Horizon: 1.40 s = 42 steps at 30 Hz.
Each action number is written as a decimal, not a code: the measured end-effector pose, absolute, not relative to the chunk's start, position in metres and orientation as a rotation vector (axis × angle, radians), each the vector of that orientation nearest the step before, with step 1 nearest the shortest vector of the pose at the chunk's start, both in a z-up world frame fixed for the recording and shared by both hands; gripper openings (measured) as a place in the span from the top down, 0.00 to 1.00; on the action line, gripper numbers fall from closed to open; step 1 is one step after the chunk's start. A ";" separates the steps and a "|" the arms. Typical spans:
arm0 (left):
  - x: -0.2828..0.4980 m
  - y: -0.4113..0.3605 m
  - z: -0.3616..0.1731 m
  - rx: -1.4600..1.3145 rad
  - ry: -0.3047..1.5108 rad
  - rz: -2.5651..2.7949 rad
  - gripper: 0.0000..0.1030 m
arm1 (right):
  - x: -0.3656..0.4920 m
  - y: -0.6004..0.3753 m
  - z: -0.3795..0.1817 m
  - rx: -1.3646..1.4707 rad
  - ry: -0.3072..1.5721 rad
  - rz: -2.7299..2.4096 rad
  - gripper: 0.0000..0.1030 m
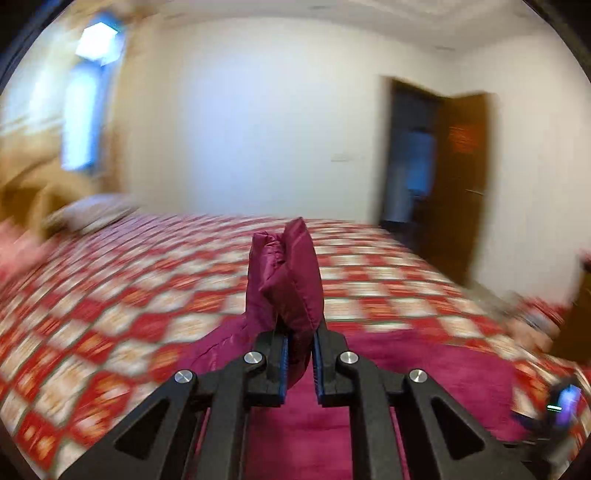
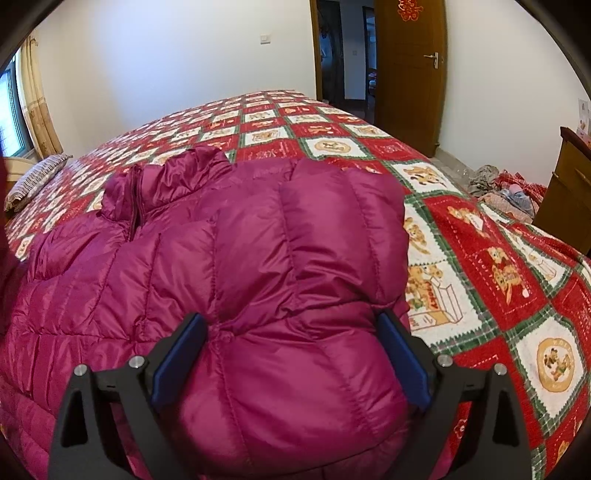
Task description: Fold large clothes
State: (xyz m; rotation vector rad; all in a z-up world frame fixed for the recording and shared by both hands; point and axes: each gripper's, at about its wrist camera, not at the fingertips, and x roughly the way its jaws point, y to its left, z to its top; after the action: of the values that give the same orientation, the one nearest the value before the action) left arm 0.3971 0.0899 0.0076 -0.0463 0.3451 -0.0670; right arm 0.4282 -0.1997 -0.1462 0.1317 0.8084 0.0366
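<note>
Left tongs [image 1: 299,354] clamped on magenta puffer jacket [image 2: 229,280] fold, frame centre. Right tongs [image 2: 291,354] spread wide around jacket bulge, lower frame, pad contact unclear. Checkered quilt [image 2: 480,258] beneath.

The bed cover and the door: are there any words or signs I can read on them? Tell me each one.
"VICKY" (my best reading; small and tilted): on the box beside the bears, bed cover.
Red paper sign, a Chinese character, cut off at the top edge, unreadable: door.
Other lettering in the cover's squares: too small to read.
Left view: all blurred.
</note>
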 end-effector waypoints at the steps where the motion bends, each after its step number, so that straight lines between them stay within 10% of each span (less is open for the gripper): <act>1: 0.398 0.058 0.007 -0.023 0.345 -0.153 0.90 | 0.428 -0.202 -0.146 0.144 0.804 0.041 0.07; 13: 0.433 -0.016 -0.095 -0.158 0.732 -0.366 0.83 | 0.427 -0.210 -0.145 0.214 0.783 0.072 0.07; 19: 0.406 -0.005 -0.104 -0.102 0.776 -0.346 0.39 | 0.427 -0.210 -0.145 0.217 0.785 0.072 0.07; 26: 0.366 0.011 -0.101 -0.073 0.761 -0.322 0.37 | 0.424 -0.215 -0.143 0.237 0.779 0.079 0.07; 30: 0.370 0.049 -0.082 -0.065 0.702 -0.191 0.37 | 0.409 -0.220 -0.123 0.204 0.756 0.044 0.30; 39: 0.418 0.115 -0.104 -0.169 0.745 0.132 0.37 | 0.438 -0.162 -0.061 0.133 0.672 0.222 0.30; 41: 0.421 0.118 -0.109 -0.184 0.756 0.140 0.37 | 0.460 -0.149 -0.077 0.113 0.753 0.222 0.45; 42: 0.421 0.119 -0.110 -0.182 0.756 0.137 0.37 | 0.473 -0.144 -0.093 0.116 0.824 0.225 0.71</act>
State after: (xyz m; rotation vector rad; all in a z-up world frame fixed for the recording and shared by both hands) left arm 0.4212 0.1191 -0.1103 -0.1819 0.7558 0.1370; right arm 0.4726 -0.1442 -0.0932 0.1160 0.8244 0.2247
